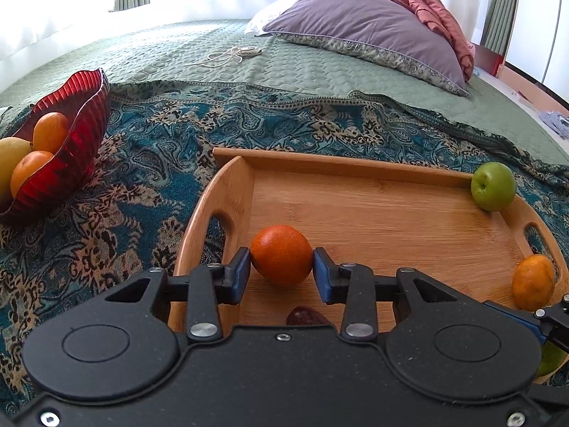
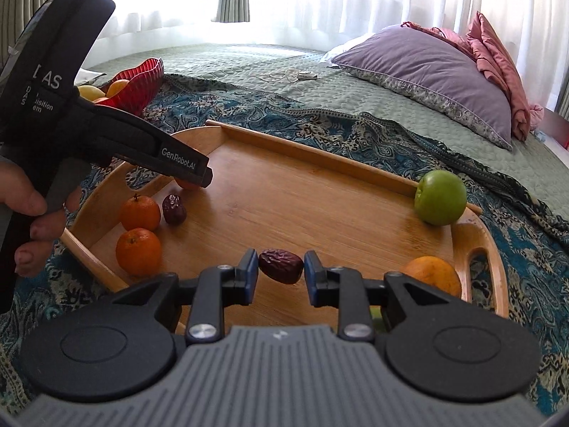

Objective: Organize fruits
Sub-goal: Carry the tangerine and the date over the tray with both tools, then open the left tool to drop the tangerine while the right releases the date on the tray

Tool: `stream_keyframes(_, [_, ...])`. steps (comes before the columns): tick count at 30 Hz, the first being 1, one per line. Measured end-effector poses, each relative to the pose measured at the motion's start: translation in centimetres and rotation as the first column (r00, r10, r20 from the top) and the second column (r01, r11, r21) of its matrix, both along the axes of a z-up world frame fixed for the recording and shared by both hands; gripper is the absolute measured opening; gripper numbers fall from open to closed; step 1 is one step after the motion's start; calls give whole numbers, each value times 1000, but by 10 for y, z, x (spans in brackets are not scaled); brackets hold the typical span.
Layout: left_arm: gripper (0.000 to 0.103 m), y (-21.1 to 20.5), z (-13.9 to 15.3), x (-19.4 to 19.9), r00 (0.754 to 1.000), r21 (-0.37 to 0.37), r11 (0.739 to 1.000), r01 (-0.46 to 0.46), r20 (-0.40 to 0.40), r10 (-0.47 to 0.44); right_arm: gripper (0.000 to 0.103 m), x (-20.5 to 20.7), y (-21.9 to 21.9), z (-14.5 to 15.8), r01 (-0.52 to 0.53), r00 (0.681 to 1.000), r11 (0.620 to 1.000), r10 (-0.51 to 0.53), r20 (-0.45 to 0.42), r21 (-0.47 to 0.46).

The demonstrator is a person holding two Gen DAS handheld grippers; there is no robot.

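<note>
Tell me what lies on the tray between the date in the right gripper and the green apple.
Nothing: in the right wrist view, bare wood of the tray runs from the date to the green apple.

Left wrist view: sits just behind the left gripper (image 1: 282,270), angled down and close over the wooden tray (image 1: 355,167), facing across the bed (image 1: 213,46) toward the curtains. Right wrist view: same downward tilt behind the right gripper (image 2: 281,272), further right. Both share tray, red bowl (image 1: 78,124), purple pillow (image 1: 373,32).
</note>
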State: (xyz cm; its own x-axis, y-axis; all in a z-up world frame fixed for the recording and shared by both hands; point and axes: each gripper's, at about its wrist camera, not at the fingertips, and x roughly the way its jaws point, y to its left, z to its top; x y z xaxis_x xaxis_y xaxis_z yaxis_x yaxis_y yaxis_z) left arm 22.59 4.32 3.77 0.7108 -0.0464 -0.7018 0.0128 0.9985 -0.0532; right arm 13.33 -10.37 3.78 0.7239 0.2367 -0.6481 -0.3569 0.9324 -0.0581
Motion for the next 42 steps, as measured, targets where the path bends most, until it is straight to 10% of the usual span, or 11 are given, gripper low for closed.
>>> stream_keyframes(42, [37,0,1,-13,999,23,1000,15,30,-16,42,0,8,-5,15,1000,1000,-15,12,-4])
